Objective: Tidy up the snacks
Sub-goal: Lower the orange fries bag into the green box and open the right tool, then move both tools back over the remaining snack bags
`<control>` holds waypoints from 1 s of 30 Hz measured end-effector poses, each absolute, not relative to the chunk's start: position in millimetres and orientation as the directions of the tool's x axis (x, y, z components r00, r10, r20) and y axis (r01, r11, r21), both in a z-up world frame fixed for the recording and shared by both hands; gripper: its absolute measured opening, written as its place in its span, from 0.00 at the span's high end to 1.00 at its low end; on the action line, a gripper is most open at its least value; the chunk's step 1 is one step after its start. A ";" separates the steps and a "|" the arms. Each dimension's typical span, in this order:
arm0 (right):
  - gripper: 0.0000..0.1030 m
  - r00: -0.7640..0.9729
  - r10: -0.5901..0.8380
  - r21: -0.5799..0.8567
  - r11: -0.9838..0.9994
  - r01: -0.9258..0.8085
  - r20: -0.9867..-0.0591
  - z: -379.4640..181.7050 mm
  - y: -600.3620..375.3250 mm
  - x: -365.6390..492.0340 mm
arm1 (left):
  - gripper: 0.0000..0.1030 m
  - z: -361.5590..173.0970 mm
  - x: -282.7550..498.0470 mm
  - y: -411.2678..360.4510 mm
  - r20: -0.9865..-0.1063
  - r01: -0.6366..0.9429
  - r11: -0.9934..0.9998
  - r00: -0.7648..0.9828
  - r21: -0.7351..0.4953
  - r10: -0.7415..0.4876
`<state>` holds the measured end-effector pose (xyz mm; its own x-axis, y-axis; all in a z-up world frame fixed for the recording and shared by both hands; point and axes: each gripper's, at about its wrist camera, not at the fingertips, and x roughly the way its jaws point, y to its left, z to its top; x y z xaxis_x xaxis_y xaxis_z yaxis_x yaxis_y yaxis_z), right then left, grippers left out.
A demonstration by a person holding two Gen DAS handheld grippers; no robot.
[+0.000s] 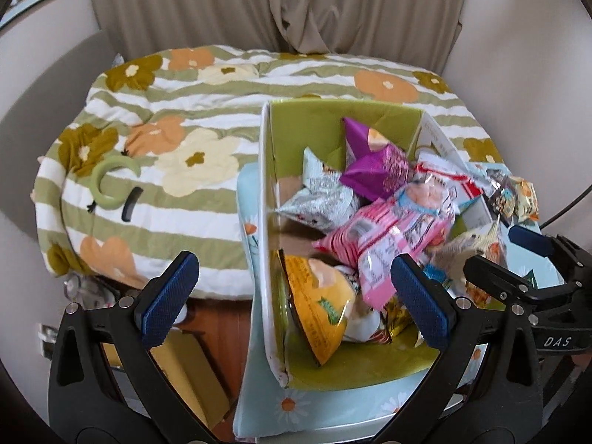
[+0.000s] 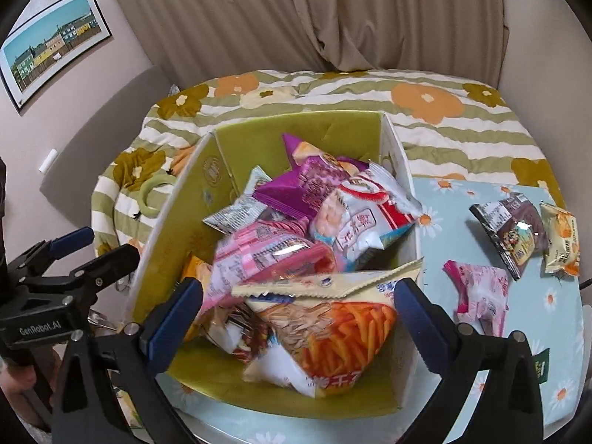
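A green-lined cardboard box stands on a table with a light blue daisy cloth. It is heaped with snack packets: a purple one, a pink one, a white and red one and an orange fries bag. The box also shows in the left wrist view, with a yellow packet and the pink packet. My right gripper is open and empty over the box's near side. My left gripper is open and empty over the box's left wall.
Three loose packets lie on the cloth right of the box: a dark one, a yellow-white one and a pink one. A floral striped bed lies behind, with a green ring on it. Curtains hang beyond.
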<state>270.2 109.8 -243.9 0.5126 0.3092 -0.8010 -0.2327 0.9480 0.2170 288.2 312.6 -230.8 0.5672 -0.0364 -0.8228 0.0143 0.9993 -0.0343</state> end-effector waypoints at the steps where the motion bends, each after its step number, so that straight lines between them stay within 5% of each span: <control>1: 0.00 0.514 0.300 0.201 0.950 -0.240 -0.804 -244.8 109.8 268.4 | 0.00 -233.0 287.5 312.4 -0.825 0.014 0.999 0.564 -0.037 -0.039; 17: 0.00 0.559 0.355 0.159 0.916 -0.370 -0.749 -210.9 89.1 241.4 | 0.00 -197.5 261.5 279.6 -0.783 -0.054 0.998 0.622 -0.020 0.018; 30: 0.00 0.630 0.348 0.105 0.915 -0.390 -0.694 -176.0 -3.3 200.9 | 0.00 -165.5 219.9 170.5 -0.738 -0.049 0.998 0.675 -0.040 0.004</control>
